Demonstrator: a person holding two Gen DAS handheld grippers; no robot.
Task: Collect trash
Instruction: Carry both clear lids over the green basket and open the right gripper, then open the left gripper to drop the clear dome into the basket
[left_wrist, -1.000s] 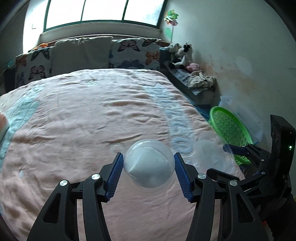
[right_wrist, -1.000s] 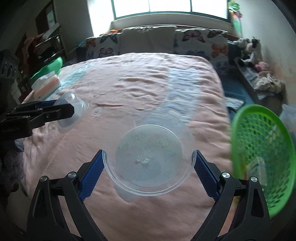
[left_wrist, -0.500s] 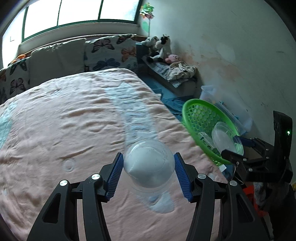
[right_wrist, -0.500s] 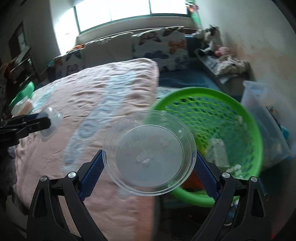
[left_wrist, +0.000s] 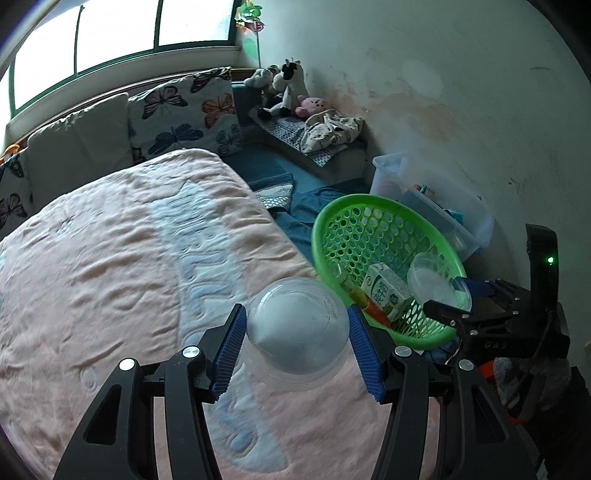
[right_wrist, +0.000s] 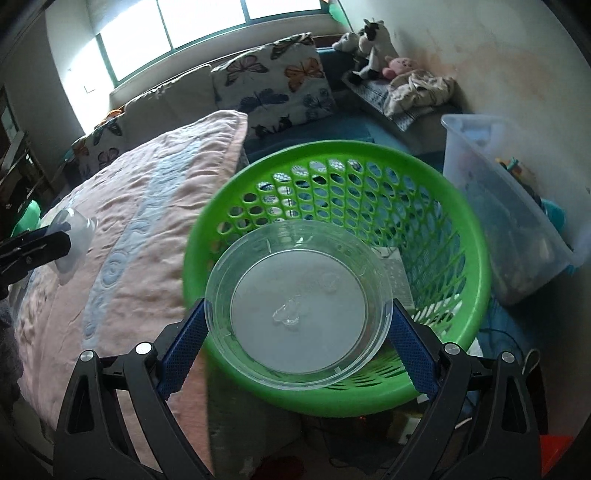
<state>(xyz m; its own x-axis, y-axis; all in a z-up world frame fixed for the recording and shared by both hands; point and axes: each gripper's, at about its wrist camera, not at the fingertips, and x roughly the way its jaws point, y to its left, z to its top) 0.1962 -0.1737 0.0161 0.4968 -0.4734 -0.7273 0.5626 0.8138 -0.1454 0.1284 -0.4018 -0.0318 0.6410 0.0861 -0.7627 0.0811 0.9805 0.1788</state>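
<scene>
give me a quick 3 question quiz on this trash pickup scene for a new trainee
1. Multiple choice: what does the right gripper hold? A) a milk carton B) a clear round lid C) a plush toy
2. True or false: the left gripper holds its clear dome lid directly above the green basket.
3. Fill in: the small carton already lies inside the ______.

Key:
1. B. The clear round lid sits clamped between the blue pads, over the basket's near rim.
2. False. The dome is over the pink bedspread, beside the basket.
3. Green basket.
</scene>
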